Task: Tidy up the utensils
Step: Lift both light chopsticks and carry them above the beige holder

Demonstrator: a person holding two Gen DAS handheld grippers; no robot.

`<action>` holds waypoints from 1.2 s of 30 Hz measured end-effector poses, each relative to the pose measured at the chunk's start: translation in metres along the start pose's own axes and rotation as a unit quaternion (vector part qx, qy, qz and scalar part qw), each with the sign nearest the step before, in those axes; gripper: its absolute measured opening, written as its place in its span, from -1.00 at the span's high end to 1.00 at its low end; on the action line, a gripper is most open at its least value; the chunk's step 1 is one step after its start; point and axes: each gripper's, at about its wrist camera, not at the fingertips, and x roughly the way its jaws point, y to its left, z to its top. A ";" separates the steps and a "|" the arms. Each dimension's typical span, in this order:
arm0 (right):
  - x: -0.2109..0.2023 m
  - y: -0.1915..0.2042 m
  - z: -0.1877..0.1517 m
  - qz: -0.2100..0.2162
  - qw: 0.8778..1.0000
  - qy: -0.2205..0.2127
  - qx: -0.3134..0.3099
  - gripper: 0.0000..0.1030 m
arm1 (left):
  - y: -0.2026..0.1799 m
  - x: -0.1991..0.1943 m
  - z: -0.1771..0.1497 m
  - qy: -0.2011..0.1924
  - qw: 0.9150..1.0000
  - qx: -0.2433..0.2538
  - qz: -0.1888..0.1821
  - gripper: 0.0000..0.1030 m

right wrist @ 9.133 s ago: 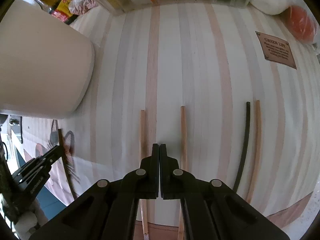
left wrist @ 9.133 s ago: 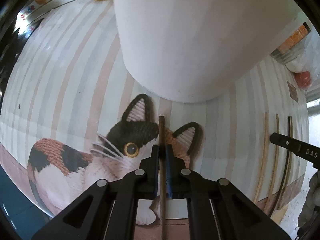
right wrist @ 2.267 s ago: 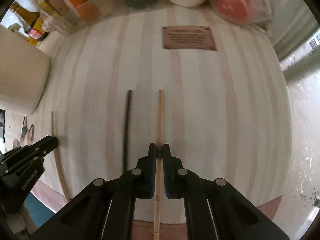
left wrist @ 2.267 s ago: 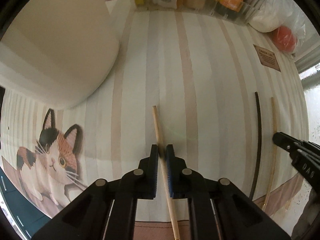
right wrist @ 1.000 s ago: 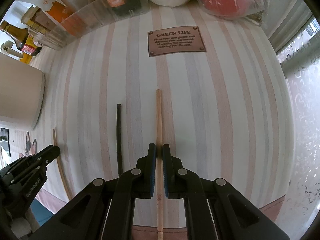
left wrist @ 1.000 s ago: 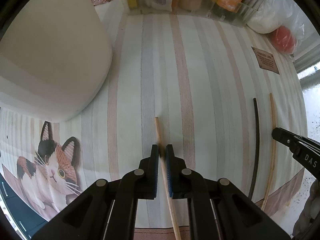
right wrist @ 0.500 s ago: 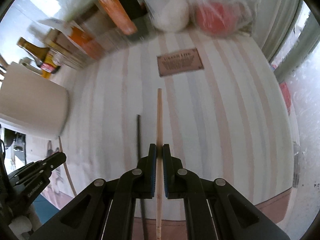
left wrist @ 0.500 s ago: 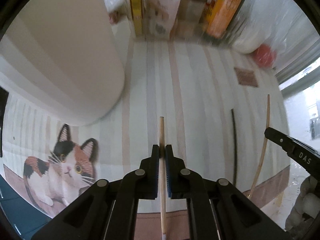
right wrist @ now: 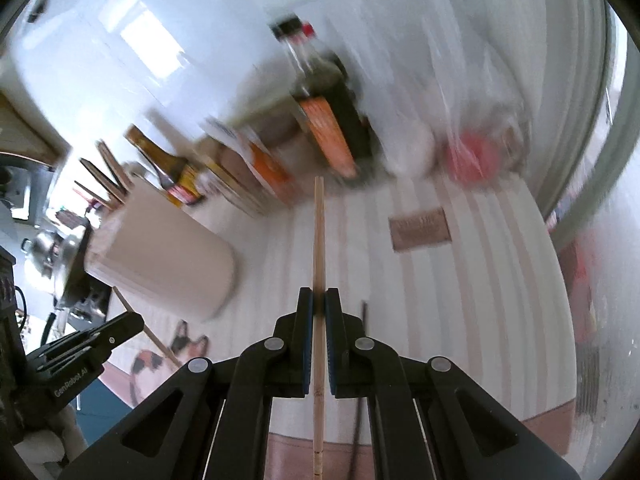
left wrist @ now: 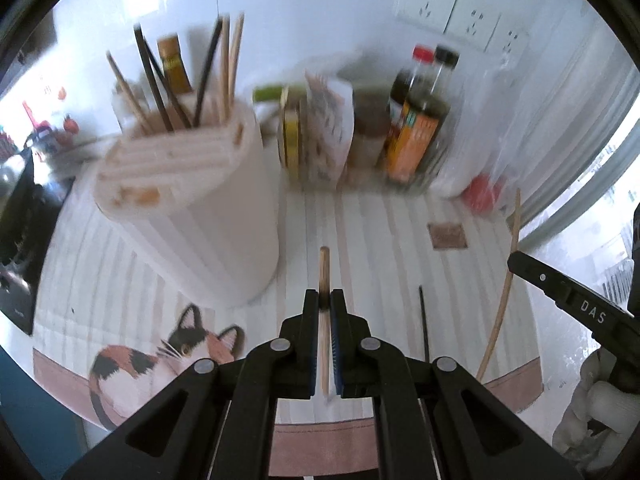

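My left gripper (left wrist: 325, 301) is shut on a light wooden chopstick (left wrist: 323, 268) and holds it above the striped mat. My right gripper (right wrist: 319, 298) is shut on a second light wooden chopstick (right wrist: 319, 236), also lifted; it shows in the left wrist view (left wrist: 505, 280) at the right. A black chopstick (left wrist: 423, 320) lies on the mat between the grippers. The white utensil holder (left wrist: 192, 216) stands at the left with several chopsticks (left wrist: 192, 76) upright in it; the right wrist view shows it too (right wrist: 160, 256).
The striped mat (left wrist: 380, 248) has a cat picture (left wrist: 160, 360) at its front left and a brown label (left wrist: 447, 236). Bottles and packets (left wrist: 412, 136) and a plastic bag with a red thing (left wrist: 482, 192) line the back wall.
Both grippers have risen from the mat and tilted up, each lifting its chopstick. The holder's top and the back wall have come into view.
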 end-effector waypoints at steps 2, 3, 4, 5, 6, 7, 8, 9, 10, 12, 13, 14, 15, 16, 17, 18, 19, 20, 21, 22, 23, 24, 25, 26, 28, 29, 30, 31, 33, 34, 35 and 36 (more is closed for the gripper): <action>-0.006 0.007 0.006 0.006 1.000 -0.013 -0.005 0.89 | -0.002 -0.007 0.005 -0.013 1.000 0.001 0.001 0.94; -0.011 0.010 0.010 0.007 1.000 -0.023 -0.005 0.89 | -0.002 -0.011 0.008 -0.018 1.000 0.002 0.000 0.94; -0.014 0.013 0.014 0.010 0.999 -0.030 -0.007 0.89 | -0.002 -0.018 0.012 -0.029 1.000 0.002 -0.001 0.95; -0.017 0.016 0.017 0.011 0.999 -0.035 -0.009 0.89 | -0.002 -0.021 0.014 -0.034 0.999 0.003 -0.001 0.95; -0.020 0.018 0.022 0.012 0.999 -0.043 -0.011 0.89 | -0.002 -0.028 0.017 -0.044 0.999 0.003 -0.002 0.95; -0.021 0.021 0.025 0.014 0.999 -0.048 -0.014 0.89 | -0.002 -0.032 0.020 -0.049 0.999 0.004 -0.004 0.95; -0.023 0.024 0.029 0.017 0.998 -0.053 -0.018 0.89 | -0.002 -0.037 0.023 -0.056 0.998 0.006 -0.005 0.95; -0.027 0.028 0.035 0.019 0.998 -0.060 -0.023 0.89 | -0.003 -0.042 0.027 -0.064 0.998 0.005 -0.006 0.95; -0.030 0.032 0.039 0.021 0.997 -0.065 -0.028 0.89 | -0.004 -0.050 0.032 -0.072 0.997 0.008 -0.008 0.95; -0.036 0.041 0.049 0.026 0.996 -0.077 -0.039 0.89 | -0.004 -0.061 0.040 -0.087 0.996 0.007 -0.011 0.95; -0.039 0.046 0.055 0.029 0.995 -0.082 -0.045 0.89 | -0.005 -0.069 0.046 -0.096 0.995 0.011 -0.011 0.94; -0.043 0.050 0.060 0.033 0.994 -0.088 -0.049 0.89 | -0.006 -0.075 0.051 -0.104 0.994 0.011 -0.011 0.95; -0.046 0.054 0.065 0.036 0.993 -0.094 -0.054 0.89 | -0.005 -0.083 0.057 -0.112 0.994 0.012 -0.011 0.95; -0.049 0.058 0.070 0.039 0.993 -0.099 -0.058 0.89 | -0.004 -0.093 0.065 -0.123 0.992 0.014 -0.010 0.95; -0.052 0.063 0.077 0.042 0.992 -0.106 -0.062 0.89 | -0.003 -0.100 0.069 -0.131 0.991 0.014 -0.010 0.95; -0.055 0.067 0.081 0.045 0.991 -0.110 -0.065 0.89 | -0.003 -0.107 0.075 -0.137 0.990 0.015 -0.010 0.95; -0.059 0.073 0.087 0.049 0.989 -0.117 -0.069 0.89 | 0.000 -0.117 0.083 -0.149 0.989 0.014 -0.008 0.94; -0.062 0.077 0.093 0.053 0.988 -0.122 -0.073 0.89 | 0.001 -0.122 0.086 -0.156 0.988 0.014 -0.006 0.95; -0.066 0.084 0.100 0.057 0.987 -0.129 -0.078 0.89 | 0.003 -0.129 0.091 -0.163 0.987 0.015 -0.001 0.95; -0.069 0.090 0.106 0.061 0.986 -0.135 -0.082 0.89 | 0.007 -0.139 0.098 -0.173 0.985 0.011 0.003 0.95; -0.071 0.096 0.111 0.066 0.984 -0.140 -0.087 0.89 | 0.010 -0.144 0.101 -0.179 0.984 0.009 0.005 0.95; -0.074 0.104 0.117 0.070 0.982 -0.145 -0.093 0.89 | 0.015 -0.151 0.107 -0.186 0.982 0.007 0.012 0.95; -0.076 0.111 0.123 0.075 0.981 -0.151 -0.098 0.89 | 0.019 -0.156 0.111 -0.193 0.981 0.002 0.017 0.95; -0.077 0.117 0.127 0.080 0.979 -0.155 -0.102 0.89 | 0.022 -0.160 0.114 -0.198 0.980 -0.001 0.021 0.95; -0.078 0.131 0.137 0.090 0.977 -0.161 -0.111 0.89 | 0.031 -0.171 0.122 -0.210 0.977 -0.010 0.035 0.95; -0.078 0.140 0.142 0.097 0.975 -0.165 -0.116 0.89 | 0.034 -0.174 0.124 -0.214 0.976 -0.013 0.043 0.95; -0.076 0.147 0.146 0.102 0.973 -0.167 -0.119 0.89 | 0.040 -0.179 0.127 -0.220 0.974 -0.019 0.050 0.95; -0.075 0.154 0.150 0.107 0.972 -0.169 -0.121 0.89 | 0.045 -0.182 0.128 -0.224 0.973 -0.024 0.057 0.95; -0.070 0.167 0.158 0.118 0.970 -0.171 -0.125 0.89 | 0.054 -0.185 0.131 -0.228 0.970 -0.032 0.071 0.95; -0.067 0.172 0.161 0.120 0.970 -0.172 -0.127 0.89 | 0.058 -0.185 0.132 -0.229 0.970 -0.034 0.079 0.95; -0.064 0.180 0.165 0.127 0.969 -0.173 -0.126 0.89 | 0.061 -0.184 0.133 -0.228 0.969 -0.037 0.082 0.95; -0.061 0.185 0.168 0.130 0.968 -0.173 -0.126 0.89 | 0.068 -0.183 0.135 -0.227 0.969 -0.040 0.087 0.95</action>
